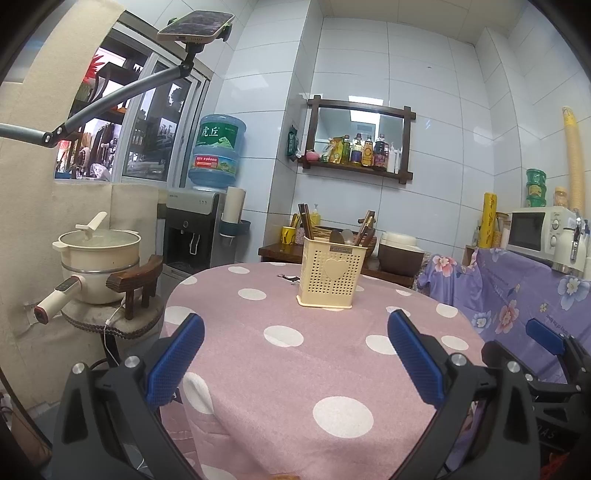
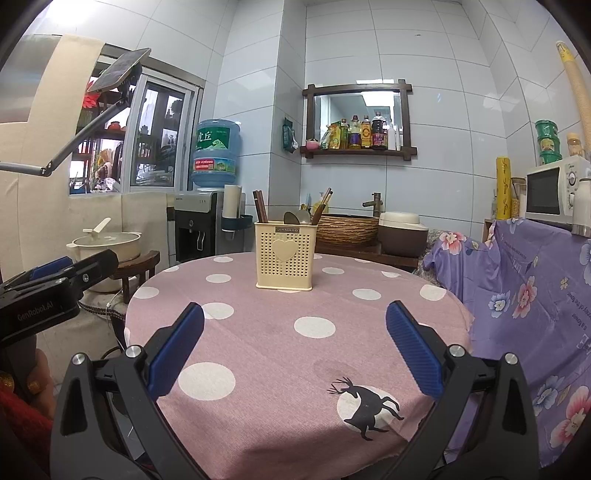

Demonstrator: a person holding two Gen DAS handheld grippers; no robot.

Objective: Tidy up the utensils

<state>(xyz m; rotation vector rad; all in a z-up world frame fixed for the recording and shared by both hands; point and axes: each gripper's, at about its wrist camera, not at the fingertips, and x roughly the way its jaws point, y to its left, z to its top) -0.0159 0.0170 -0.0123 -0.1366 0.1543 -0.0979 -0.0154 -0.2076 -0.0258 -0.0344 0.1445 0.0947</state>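
A cream perforated utensil holder (image 1: 332, 273) with a heart on its front stands at the far side of the round pink polka-dot table (image 1: 295, 369). It holds dark chopsticks (image 1: 306, 221) and metal spoons (image 1: 341, 236). It also shows in the right wrist view (image 2: 285, 255), with chopsticks (image 2: 260, 206) and spoons (image 2: 295, 218) inside. My left gripper (image 1: 295, 325) is open and empty above the near table edge. My right gripper (image 2: 294, 314) is open and empty too, well short of the holder. The right gripper shows at the left view's right edge (image 1: 546, 339).
A cream electric pot (image 1: 98, 258) sits on a stool at the left. A water dispenser (image 1: 199, 221) stands behind it. A phone on an arm (image 1: 195, 22) hangs overhead. A microwave (image 1: 539, 229) sits on a floral-covered counter at the right. A brown rice cooker (image 2: 402, 232) and a woven basket (image 2: 347, 229) stand behind the table.
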